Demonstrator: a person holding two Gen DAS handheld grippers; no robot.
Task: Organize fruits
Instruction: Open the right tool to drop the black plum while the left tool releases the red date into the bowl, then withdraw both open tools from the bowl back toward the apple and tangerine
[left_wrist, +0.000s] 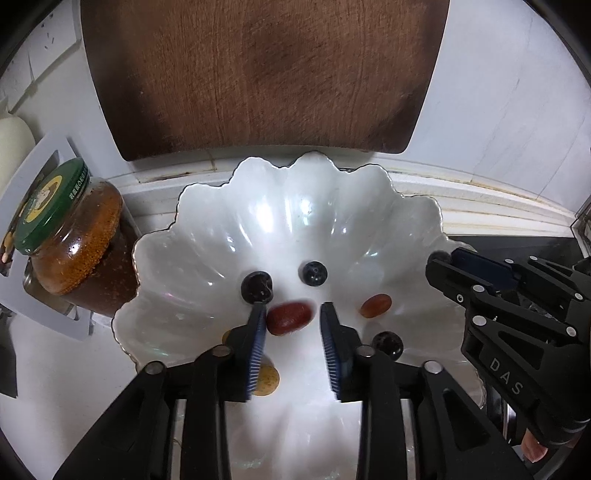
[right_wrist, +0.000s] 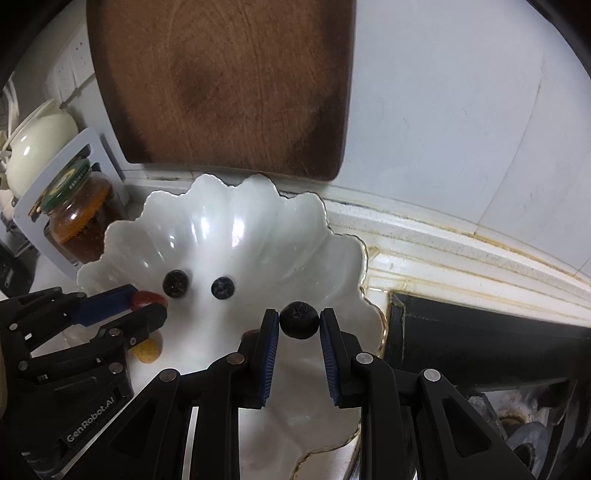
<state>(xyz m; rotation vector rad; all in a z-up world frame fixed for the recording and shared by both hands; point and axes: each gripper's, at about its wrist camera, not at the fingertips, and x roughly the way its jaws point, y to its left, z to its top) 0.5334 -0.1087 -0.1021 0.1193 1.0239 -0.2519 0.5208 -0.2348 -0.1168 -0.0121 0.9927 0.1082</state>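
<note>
A white scalloped bowl holds several small fruits. My left gripper hangs low in it, jaws open, with an oblong red fruit between the tips; the fruit touches the left pad and stands clear of the right one. A dark grape, a blueberry, an orange-red grape, another dark grape and a yellow fruit lie around it. My right gripper is shut on a dark round berry above the bowl's right side.
A wooden cutting board leans on the white wall behind the bowl. A green-lidded jar stands by the bowl's left rim, a cream teapot beyond it. A black stove top lies to the right.
</note>
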